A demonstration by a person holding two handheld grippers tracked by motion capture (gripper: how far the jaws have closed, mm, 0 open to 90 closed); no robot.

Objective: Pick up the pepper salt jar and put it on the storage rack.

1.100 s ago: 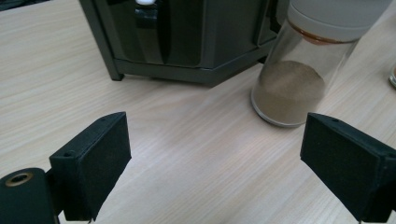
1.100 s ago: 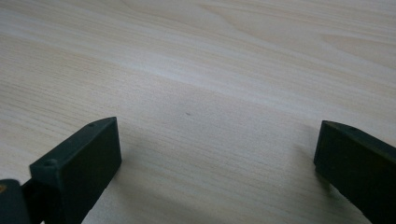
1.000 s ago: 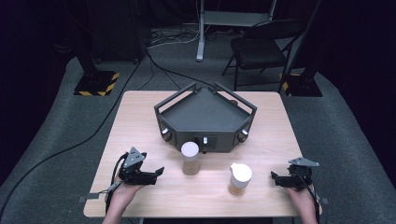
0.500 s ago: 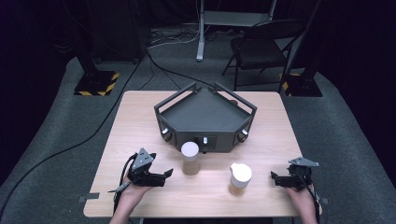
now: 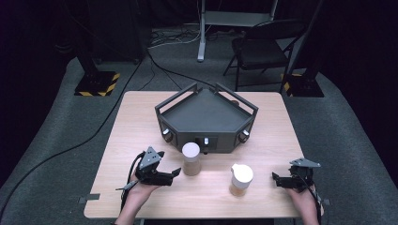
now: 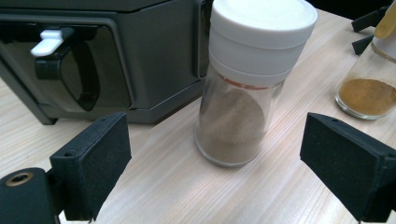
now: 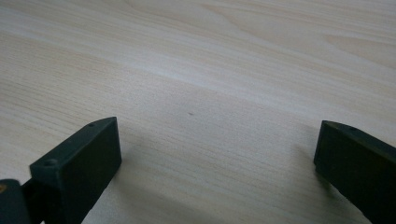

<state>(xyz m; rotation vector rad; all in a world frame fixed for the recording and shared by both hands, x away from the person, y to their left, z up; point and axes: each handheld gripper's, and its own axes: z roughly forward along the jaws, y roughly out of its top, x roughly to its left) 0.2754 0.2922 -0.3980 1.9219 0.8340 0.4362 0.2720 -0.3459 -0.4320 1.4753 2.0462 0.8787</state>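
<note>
A clear jar of pale brown powder with a white lid (image 5: 191, 159) (image 6: 247, 84) stands upright just in front of the grey machine (image 5: 206, 119). My left gripper (image 5: 174, 173) (image 6: 224, 172) lies low on the table a little to its left, pointing at it. Its jaws are open, wider than the jar, and the jar stands ahead of the pads, untouched. A second white-lidded jar with orange-brown powder (image 5: 241, 179) (image 6: 366, 88) stands further right. My right gripper (image 5: 276, 179) (image 7: 219, 172) rests open near the table's right front corner, with bare wood between its jaws.
The grey five-sided machine has a railed top, round knobs on its front corners and a small white lever (image 6: 49, 41) on its face. The wooden table (image 5: 141, 122) has bare room left and right of the machine. A chair (image 5: 263, 47) and stands are on the floor behind.
My left gripper has shifted a little to the right, closer to the pale-powder jar. The right gripper and both jars have stayed put.
</note>
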